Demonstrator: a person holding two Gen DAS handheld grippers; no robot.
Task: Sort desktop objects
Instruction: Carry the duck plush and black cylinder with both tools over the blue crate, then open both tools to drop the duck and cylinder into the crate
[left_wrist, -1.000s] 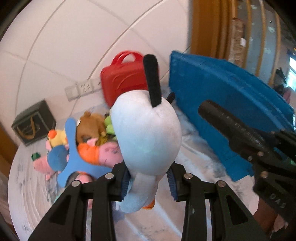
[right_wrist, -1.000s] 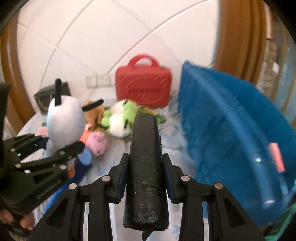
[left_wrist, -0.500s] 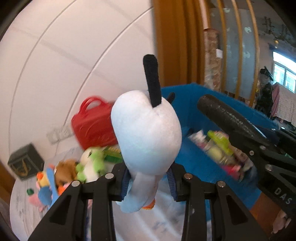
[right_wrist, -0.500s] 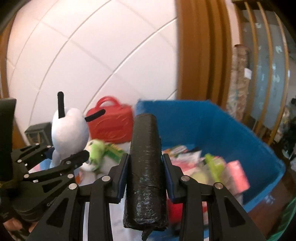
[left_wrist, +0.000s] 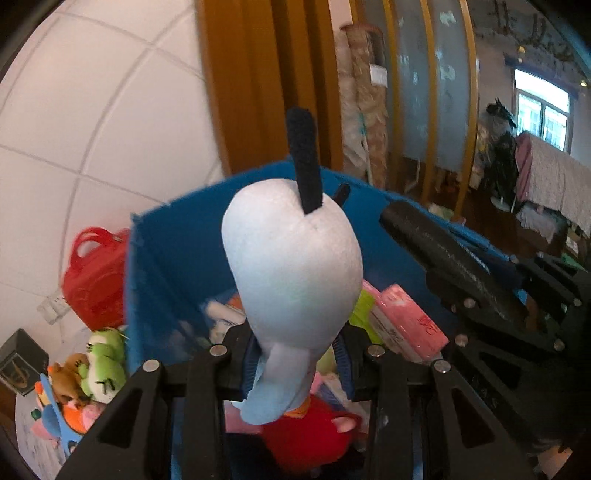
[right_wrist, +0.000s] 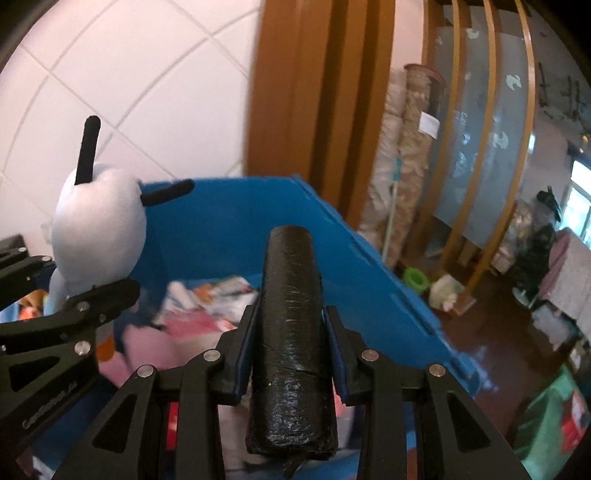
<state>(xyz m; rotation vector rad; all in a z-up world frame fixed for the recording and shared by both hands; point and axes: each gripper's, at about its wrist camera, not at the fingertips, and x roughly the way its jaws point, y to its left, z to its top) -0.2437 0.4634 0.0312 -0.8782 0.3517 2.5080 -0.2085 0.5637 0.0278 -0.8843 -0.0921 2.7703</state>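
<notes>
My left gripper (left_wrist: 297, 363) is shut on a white plush toy (left_wrist: 291, 269) with black stick arms, held above the open blue bin (left_wrist: 155, 266). In the right wrist view the same plush toy (right_wrist: 98, 225) hangs at the left over the blue bin (right_wrist: 369, 266). My right gripper (right_wrist: 290, 356) is shut on a black roll of plastic bags (right_wrist: 290, 325), also above the bin. That black roll (left_wrist: 439, 254) and the right gripper's frame show at the right of the left wrist view. The bin holds pink packets (left_wrist: 406, 317), a red plush (left_wrist: 306, 435) and other items.
A red case (left_wrist: 92, 280) stands against the tiled wall left of the bin. Several plush toys, among them a green one (left_wrist: 105, 373), lie on the table at lower left beside a dark box (left_wrist: 18, 365). Wooden pillars and a cluttered room lie beyond the bin.
Both grippers have swung to the right, from over the table with the plush pile to over the blue bin, each keeping its grip. The bin's contents now show beneath them.
</notes>
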